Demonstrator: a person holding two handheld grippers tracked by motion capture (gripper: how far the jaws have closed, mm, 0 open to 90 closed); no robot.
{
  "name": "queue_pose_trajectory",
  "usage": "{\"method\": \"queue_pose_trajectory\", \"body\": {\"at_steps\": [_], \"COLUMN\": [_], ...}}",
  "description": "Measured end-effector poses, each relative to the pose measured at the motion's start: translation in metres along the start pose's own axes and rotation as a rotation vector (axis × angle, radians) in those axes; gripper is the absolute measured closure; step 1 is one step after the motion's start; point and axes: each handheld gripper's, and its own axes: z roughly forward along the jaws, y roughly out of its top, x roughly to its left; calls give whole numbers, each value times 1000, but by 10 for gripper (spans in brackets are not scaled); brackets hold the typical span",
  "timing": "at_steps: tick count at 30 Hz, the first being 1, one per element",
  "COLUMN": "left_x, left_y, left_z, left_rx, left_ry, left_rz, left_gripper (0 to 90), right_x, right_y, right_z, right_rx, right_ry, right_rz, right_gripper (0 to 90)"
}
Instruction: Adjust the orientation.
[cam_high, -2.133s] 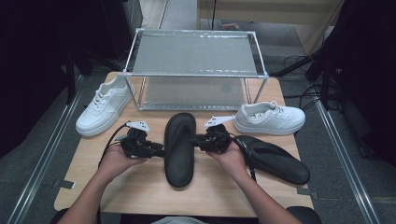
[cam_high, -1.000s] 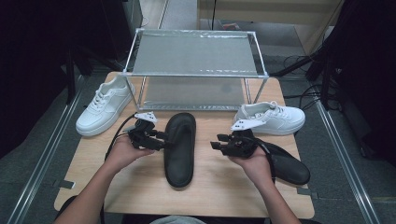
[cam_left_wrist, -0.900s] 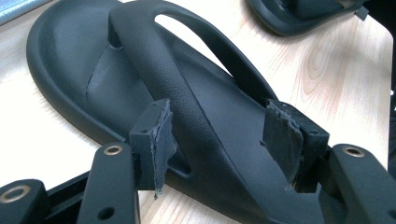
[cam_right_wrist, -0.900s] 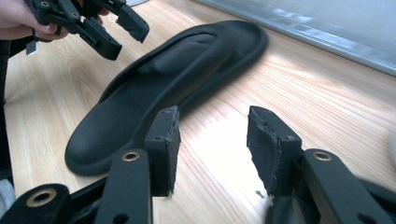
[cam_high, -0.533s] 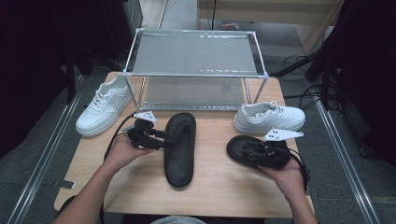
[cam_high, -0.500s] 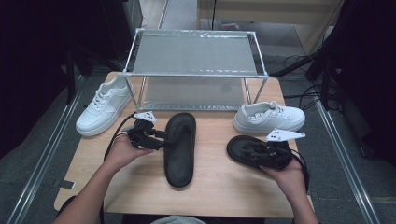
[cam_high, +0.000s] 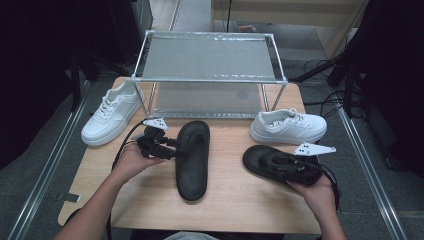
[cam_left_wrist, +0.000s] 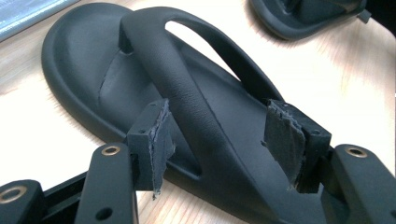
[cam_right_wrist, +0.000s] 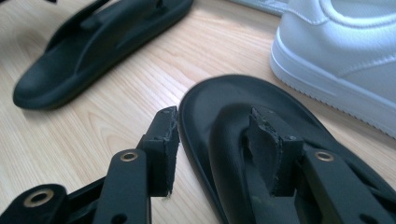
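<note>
Lining up grabs on both black sandals, looks like. Straddling the strap of the middle sandal (cam_high: 192, 160) mid-bench with the left gripper (cam_left_wrist: 219, 140), pads (cam_left_wrist: 156, 140) set wide, not pinching. Bracketing the rim of the other sandal (cam_right_wrist: 224, 107) near the bench's right edge with the right gripper (cam_right_wrist: 215, 140), one pad over the footbed, one outside, just opened a touch wider, gripping nothing. Probably needs squeezing shut next, then lifting toward the rack (cam_high: 207, 55). Keeping left hand (cam_high: 132, 162) and right hand (cam_high: 317, 192) low, reaching in from the near edge
</note>
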Motion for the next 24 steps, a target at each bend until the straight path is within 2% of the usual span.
{"method": "queue_pose_trajectory", "body": {"at_steps": [2,3,7,10,14,17,19,24], "left_x": [0,0,-3,-4,-5,-4,-3,-2], "left_y": [0,0,0,2,1,1,0,-1], "left_z": [1,1,2,2,5,4,1,0], "left_rx": [7,12,14,7,26,26,8,5], "left_ry": [5,7,13,8,15,19,21,23], "left_rz": [9,5,9,11,19,17,8,9], "left_gripper": [415,416,416,416,416,414,413,412], "right_x": [0,-2,-8,-14,-16,-16,-16,-18], "right_y": [-3,-7,-13,-17,-17,-15,-14,-13], "right_z": [-2,-7,-12,-12,-9,-5,0,8], "right_rx": [6,-11,-16,0,2,18,32,52], "right_ry": [-9,-11,-21,-23,-15,-2,3,7], "right_rz": [-14,-12,13,31,32,13,-8,-23], "right_gripper": [536,536,537,536,536,537,538,551]}}
